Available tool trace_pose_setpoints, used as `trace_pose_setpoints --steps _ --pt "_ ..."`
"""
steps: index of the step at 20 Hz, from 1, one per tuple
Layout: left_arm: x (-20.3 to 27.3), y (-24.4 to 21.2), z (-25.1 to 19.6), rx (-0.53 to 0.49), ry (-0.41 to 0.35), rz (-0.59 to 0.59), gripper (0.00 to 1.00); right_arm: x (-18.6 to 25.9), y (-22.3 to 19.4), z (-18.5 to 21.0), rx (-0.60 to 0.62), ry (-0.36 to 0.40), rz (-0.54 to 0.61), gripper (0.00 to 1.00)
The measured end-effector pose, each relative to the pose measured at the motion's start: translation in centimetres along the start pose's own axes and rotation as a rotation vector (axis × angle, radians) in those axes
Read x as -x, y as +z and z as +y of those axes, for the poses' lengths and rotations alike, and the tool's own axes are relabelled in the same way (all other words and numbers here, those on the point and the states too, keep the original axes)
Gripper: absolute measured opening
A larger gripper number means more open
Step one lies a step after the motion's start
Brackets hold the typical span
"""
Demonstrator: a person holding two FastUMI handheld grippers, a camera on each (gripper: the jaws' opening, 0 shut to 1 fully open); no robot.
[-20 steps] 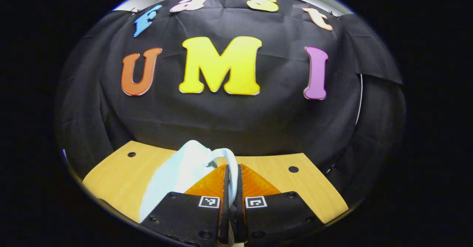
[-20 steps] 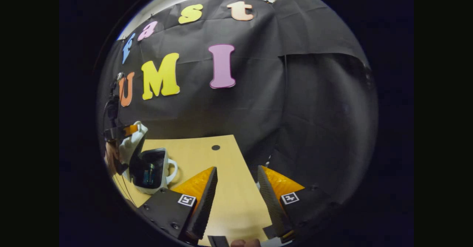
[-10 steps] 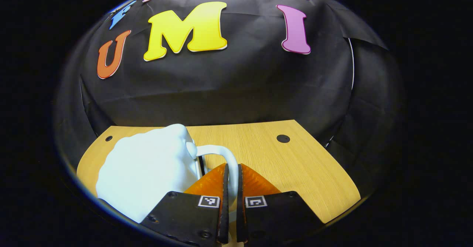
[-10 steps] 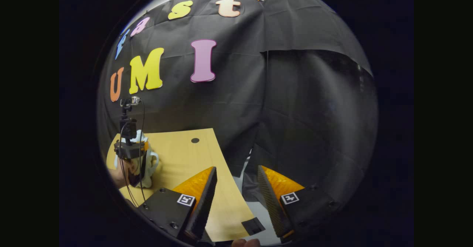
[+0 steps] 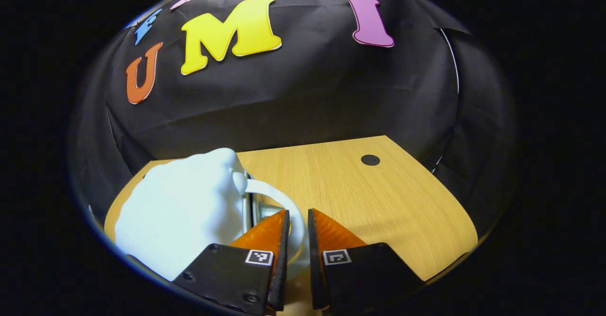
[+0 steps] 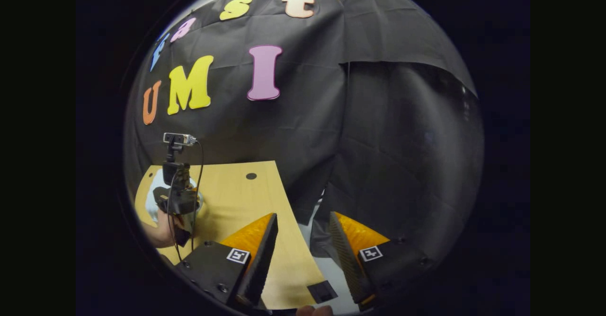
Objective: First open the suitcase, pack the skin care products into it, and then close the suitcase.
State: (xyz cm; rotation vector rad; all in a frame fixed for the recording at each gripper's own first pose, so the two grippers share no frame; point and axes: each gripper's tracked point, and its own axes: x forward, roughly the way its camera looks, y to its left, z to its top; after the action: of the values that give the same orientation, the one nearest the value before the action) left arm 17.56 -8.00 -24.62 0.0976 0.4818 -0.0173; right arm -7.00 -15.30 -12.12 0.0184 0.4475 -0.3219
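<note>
A small pale blue suitcase (image 5: 184, 212) lies shut on the wooden table (image 5: 378, 197), at the left in the left gripper view. Its white loop handle (image 5: 274, 195) curves to the right and runs down between the fingers of my left gripper (image 5: 297, 216). Those fingers stand slightly apart around the handle, with a thin gap on each side. In the right gripper view the left gripper (image 6: 180, 202), held by a hand, sits over the suitcase (image 6: 152, 197) at the far left. My right gripper (image 6: 303, 221) hangs open over the table's right edge with nothing between its fingers.
The black cloth wall stands close behind the table (image 6: 236, 193). A round dark hole (image 5: 370, 160) marks the tabletop at the back right. Grey floor (image 6: 331, 278) shows past the table's right edge, and a small dark block (image 6: 322, 291) sits at its near corner.
The suitcase lid came down and the case now lies shut on the table. My left gripper's fingers have parted a little around the handle. The right gripper stayed open and swung slightly right.
</note>
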Motion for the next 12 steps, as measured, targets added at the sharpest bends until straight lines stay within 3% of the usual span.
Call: trace_pose_setpoints --steps 2,4,5,7,12 --pt "0.1 0.3 -0.6 0.011 -0.010 -0.003 0.30 -0.3 0.4 0.2 0.011 0.013 -0.008 0.66" --pt "1.2 1.6 -1.1 0.026 -0.035 -0.044 0.59 -0.8 1.2 0.7 0.023 0.034 -0.028 0.64" --pt "2.2 2.5 -1.2 0.037 -0.048 -0.063 0.68 -1.2 1.8 1.2 0.025 0.052 -0.041 0.66" --pt "5.0 5.3 -0.9 0.049 -0.066 -0.133 0.79 -2.0 3.4 3.0 0.023 0.099 -0.075 0.66" --pt "13.2 11.9 3.2 0.102 -0.044 -0.292 0.90 -2.6 8.8 9.6 0.029 0.247 -0.220 0.66"
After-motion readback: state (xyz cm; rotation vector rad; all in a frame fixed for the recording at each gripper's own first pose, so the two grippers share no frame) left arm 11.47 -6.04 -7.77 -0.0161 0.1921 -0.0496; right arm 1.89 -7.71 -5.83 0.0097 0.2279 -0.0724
